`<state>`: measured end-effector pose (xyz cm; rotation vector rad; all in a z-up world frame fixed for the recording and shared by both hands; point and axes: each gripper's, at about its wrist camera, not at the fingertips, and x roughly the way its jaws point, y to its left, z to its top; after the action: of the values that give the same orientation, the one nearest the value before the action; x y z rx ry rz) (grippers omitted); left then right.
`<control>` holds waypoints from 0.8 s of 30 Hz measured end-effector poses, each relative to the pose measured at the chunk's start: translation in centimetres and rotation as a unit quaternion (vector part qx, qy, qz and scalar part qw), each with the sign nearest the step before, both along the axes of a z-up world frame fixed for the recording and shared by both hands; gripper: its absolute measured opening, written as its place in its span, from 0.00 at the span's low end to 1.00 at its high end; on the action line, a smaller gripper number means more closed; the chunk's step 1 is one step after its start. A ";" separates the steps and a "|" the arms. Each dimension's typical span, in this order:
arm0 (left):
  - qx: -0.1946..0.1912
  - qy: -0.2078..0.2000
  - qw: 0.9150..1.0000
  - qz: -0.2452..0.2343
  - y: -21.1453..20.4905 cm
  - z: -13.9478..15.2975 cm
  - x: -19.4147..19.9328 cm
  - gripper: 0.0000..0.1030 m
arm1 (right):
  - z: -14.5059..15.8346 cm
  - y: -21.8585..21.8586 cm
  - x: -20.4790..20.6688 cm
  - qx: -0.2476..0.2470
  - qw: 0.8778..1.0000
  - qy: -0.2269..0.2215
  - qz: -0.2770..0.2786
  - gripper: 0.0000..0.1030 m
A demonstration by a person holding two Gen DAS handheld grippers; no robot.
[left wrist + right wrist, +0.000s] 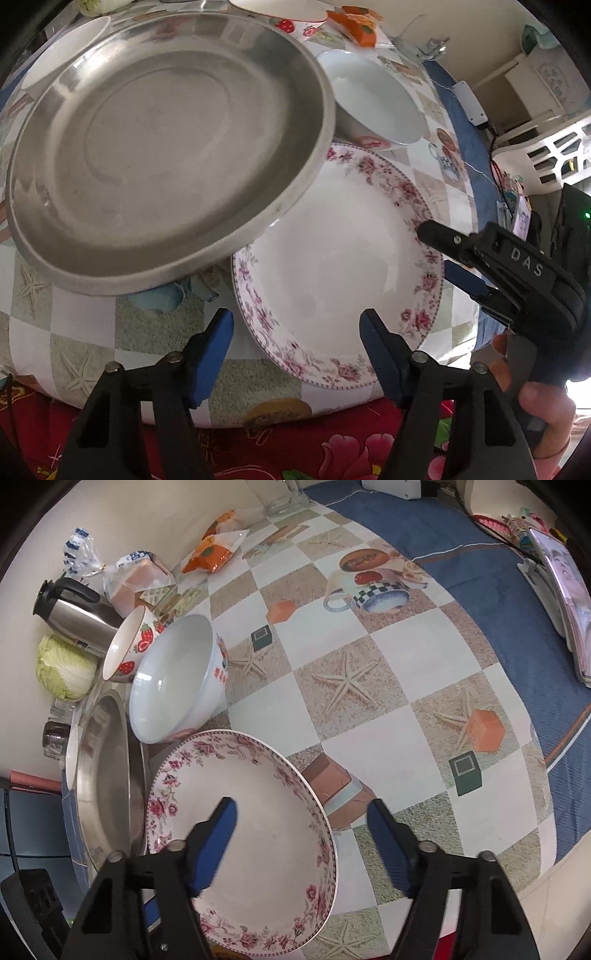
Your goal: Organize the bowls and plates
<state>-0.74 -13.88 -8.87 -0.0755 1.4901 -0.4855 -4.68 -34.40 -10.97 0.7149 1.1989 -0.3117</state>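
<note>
**Both tongs spread at the rim of the floral plate**

Here the left gripper [297,354] stands with its blue-padded jaws apart, straddling the near-left rim of the white round plate with a pink floral border [332,266]; neither pad presses on it. The right gripper [301,843] is likewise spread, one pad over the plate's white centre, the other beyond its right rim above the checked starfish-print tablecloth [369,686]. In the left view it reaches in over the plate's right edge, held by a hand [543,410]. The plate lies near the table's front edge. A large round stainless-steel dish [162,147] overlaps the plate's far-left rim. Just beyond stands a white porcelain bowl with red markings [173,679], then a strawberry-patterned bowl [129,646], a steel kettle [74,616] and a cabbage [64,672].
</note>
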 end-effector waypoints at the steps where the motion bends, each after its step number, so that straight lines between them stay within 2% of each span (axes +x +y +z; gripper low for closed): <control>1: 0.000 0.003 1.000 0.001 -0.1 -0.2 0.1 0.67 | -0.1 0.0 0.1 0.002 1.000 0.001 0.002 0.66; 4: -0.002 0.013 1.000 0.001 -0.1 -0.8 0.4 0.61 | -0.4 0.2 0.3 0.007 1.000 0.000 0.007 0.57; 5: -0.002 0.017 1.000 0.001 -0.1 -1.1 0.5 0.56 | -0.4 0.2 0.4 0.012 1.000 -0.004 0.009 0.53; 6: 0.000 0.018 1.000 0.000 -0.2 -1.3 0.5 0.54 | -0.5 0.2 0.5 0.018 1.000 -0.008 0.010 0.47; 7: 0.001 0.019 1.000 0.000 0.0 -1.4 0.6 0.54 | -0.6 0.2 0.6 0.017 1.000 -0.008 0.010 0.46; 12: -0.005 0.028 0.999 0.015 0.5 -2.3 1.3 0.46 | -0.8 -0.7 0.3 0.006 1.000 -0.004 -0.010 0.19; 17: -0.007 0.033 0.999 0.024 1.0 -2.9 1.7 0.38 | -0.7 -0.9 0.1 0.001 1.000 -0.004 -0.010 0.17; 20: -0.012 0.035 0.999 0.015 0.9 -3.2 1.7 0.34 | -0.6 -1.4 -0.3 -0.008 1.000 0.000 -0.015 0.18; 24: -0.012 0.028 1.000 -0.003 -0.1 -3.3 1.6 0.33 | -0.6 -2.5 -0.9 -0.012 1.000 0.003 -0.029 0.18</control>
<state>0.87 -13.93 -12.18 -0.1032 1.5410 -0.5099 -5.54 -36.91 -11.55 0.7288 1.1792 -0.3762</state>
